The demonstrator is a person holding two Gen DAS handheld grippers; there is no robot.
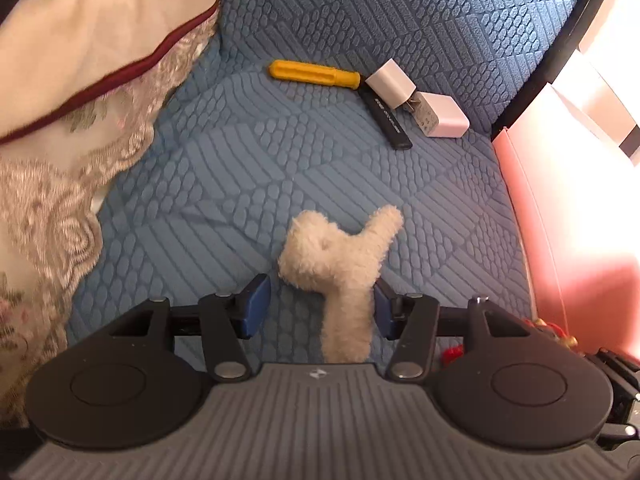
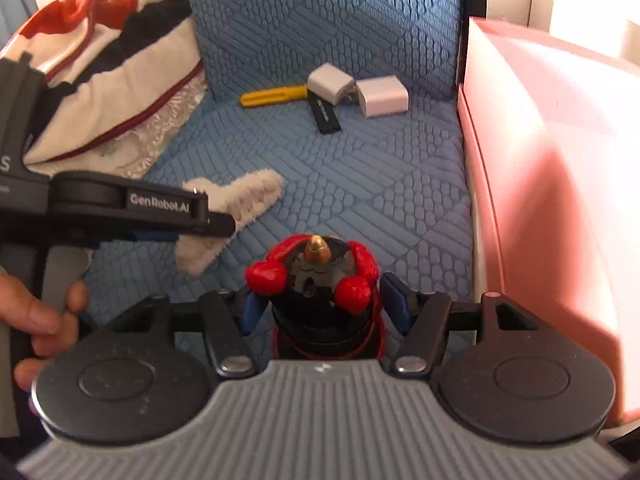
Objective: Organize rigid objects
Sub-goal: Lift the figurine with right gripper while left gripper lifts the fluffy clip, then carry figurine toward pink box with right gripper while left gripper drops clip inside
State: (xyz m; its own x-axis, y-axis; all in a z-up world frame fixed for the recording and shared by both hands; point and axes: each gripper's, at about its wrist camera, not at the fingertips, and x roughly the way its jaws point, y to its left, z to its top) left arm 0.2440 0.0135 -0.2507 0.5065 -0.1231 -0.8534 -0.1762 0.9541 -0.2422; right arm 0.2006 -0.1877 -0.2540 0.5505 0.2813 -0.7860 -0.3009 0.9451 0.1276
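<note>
Left gripper [image 1: 320, 308] fingers wide around fluffy toy [image 1: 340, 264]; right gripper [image 2: 324, 304] fingers around red-black figurine [image 2: 316, 280].

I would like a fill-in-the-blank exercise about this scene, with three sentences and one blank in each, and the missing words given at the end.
1. The fluffy cream plush toy lies between the fingers of the ______ tool.
2. The screwdriver handle at the back of the blue textured sofa cushion has the colour ______.
3. Beside the flat black stick lie ______ white charger cubes, one and another.

Missing words: left; yellow; two
</note>
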